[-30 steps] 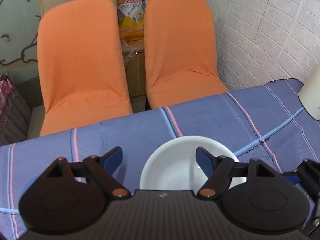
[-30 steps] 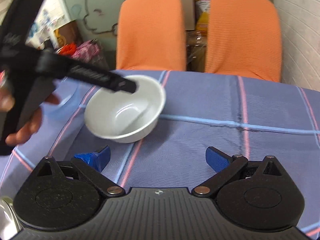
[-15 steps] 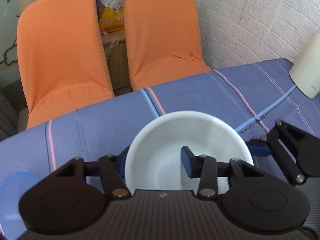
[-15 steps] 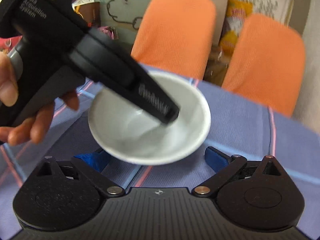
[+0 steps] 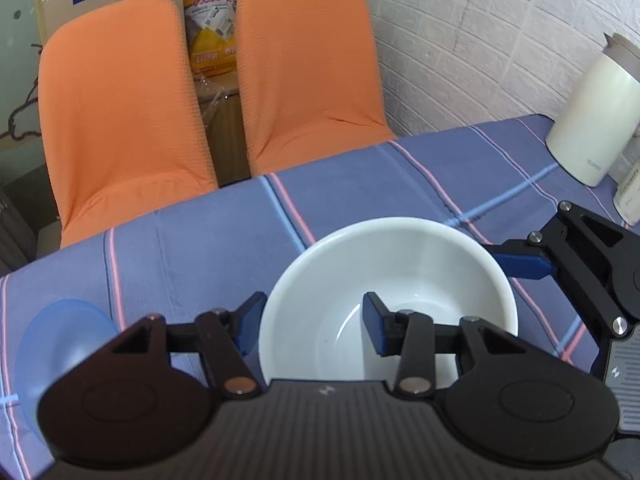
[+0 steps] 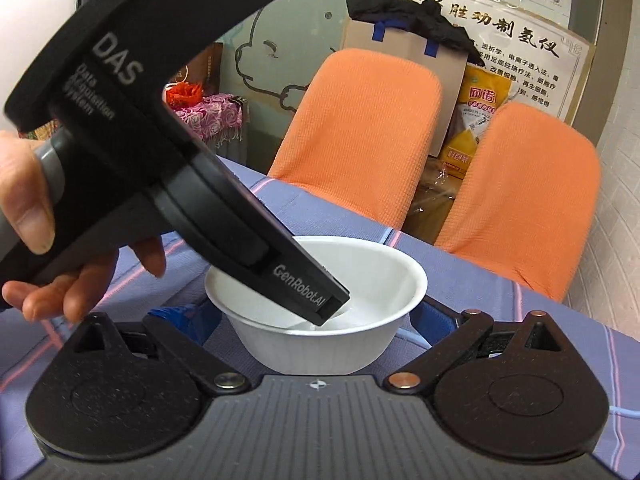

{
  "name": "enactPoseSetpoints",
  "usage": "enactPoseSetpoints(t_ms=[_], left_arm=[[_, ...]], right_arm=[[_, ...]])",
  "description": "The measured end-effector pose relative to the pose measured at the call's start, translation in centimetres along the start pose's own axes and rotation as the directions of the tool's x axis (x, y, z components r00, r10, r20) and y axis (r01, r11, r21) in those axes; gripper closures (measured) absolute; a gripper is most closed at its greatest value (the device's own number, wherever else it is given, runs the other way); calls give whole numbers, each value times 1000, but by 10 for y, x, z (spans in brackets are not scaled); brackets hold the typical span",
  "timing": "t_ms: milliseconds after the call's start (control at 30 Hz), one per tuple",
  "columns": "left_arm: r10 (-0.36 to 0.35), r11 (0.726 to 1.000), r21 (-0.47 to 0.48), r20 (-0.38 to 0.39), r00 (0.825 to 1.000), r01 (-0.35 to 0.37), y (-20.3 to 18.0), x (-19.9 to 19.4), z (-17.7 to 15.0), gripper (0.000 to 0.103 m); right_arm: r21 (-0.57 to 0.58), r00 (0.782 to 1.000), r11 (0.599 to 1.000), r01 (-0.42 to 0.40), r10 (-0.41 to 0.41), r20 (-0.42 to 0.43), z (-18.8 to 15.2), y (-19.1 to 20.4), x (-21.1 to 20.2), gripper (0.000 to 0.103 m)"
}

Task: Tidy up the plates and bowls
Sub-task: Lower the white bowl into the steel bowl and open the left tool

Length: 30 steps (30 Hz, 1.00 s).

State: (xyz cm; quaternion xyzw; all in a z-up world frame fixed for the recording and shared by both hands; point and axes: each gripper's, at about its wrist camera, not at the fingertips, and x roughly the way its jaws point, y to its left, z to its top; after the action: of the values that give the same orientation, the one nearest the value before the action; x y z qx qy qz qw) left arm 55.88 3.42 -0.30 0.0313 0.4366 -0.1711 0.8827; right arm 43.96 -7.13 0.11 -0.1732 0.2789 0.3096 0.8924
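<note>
Looking at a white bowl (image 5: 400, 264) over the striped blue cloth of the table (image 5: 200, 240), toward the near side. Can't tell whether it's resting on the cloth or lifted a touch. Got its rim pinched in the left gripper (image 5: 314, 324): one blue finger outside the wall on the left, the other down inside, having just closed in with the wall between them. Seen from the right wrist, that gripper is angled down into the bowl from the left, with a bare hand (image 6: 24, 208) wrapped round the handle. Got the right gripper (image 6: 308, 314) spread wide, a finger on either side of the bowl down near its base, not squeezing it as far as can be seen. Also spotting a pale blue plate (image 5: 60, 340) lying flat well to the left of the bowl, a white jug (image 5: 588, 120) standing at the far right by the brick wall, and two orange chairs (image 5: 120, 100) side by side behind the far edge.
</note>
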Motion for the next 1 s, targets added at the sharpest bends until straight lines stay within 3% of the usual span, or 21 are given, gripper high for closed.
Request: enactPoseSetpoints(t_ms=[300,533,767,1000], left_arm=[[-15,999,53,57,998,12,-44,-63,-33,55],[-67,992,108,80,995,59,-106,-116,-95,54],[-68,977,207,65,996,53,-157,-126,-155,51],[-44,974,223,48,998,32,-166,-112,-169,51]], right_arm=[[32,1000,999,5,-5,20,-7,13,-54,14],[52,998,998,37,-39,40,-43,31,-138,13],[140,997,988,65,-69,25,-98,58,-184,13],[248,999,968,47,-51,12,-131,57,-178,13]])
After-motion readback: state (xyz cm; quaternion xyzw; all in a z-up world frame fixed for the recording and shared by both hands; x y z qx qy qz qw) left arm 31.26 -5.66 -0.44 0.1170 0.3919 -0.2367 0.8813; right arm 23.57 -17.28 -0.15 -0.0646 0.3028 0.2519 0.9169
